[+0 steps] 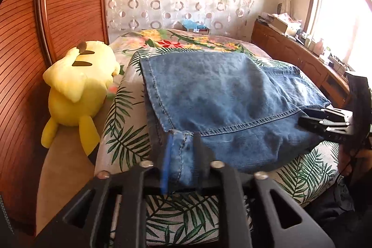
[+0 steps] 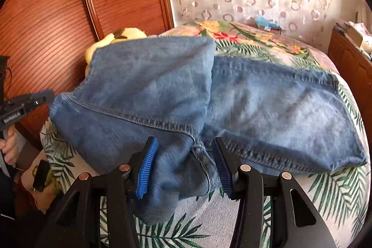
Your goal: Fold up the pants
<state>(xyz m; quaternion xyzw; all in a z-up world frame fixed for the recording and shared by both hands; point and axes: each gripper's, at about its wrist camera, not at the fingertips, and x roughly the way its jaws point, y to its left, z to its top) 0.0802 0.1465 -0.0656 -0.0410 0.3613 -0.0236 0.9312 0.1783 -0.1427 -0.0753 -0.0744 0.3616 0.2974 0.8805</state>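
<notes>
Blue denim pants (image 1: pixel 220 90) lie folded across the leaf-print bed (image 1: pixel 125 138). My left gripper (image 1: pixel 183 155) is shut on a hemmed corner of the denim at the near edge, and the cloth fills the gap between its fingers. In the right wrist view that gripper (image 2: pixel 50 95) meets the raised left corner of the pants (image 2: pixel 279 108). My right gripper (image 2: pixel 186 166) is shut on a thick bunch of denim at the near seam, its blue pads (image 2: pixel 147 166) pressing the fold. From the left wrist view it (image 1: pixel 309 119) grips the pants' right edge.
A yellow plush toy (image 1: pixel 76 90) lies left of the bed against the ribbed wooden headboard (image 1: pixel 23 62). A wooden sideboard (image 1: pixel 290 48) with clutter runs under the window on the right. A box holding something blue (image 1: pixel 195 27) sits at the bed's far end. A hand (image 2: pixel 10 148) holds the left gripper.
</notes>
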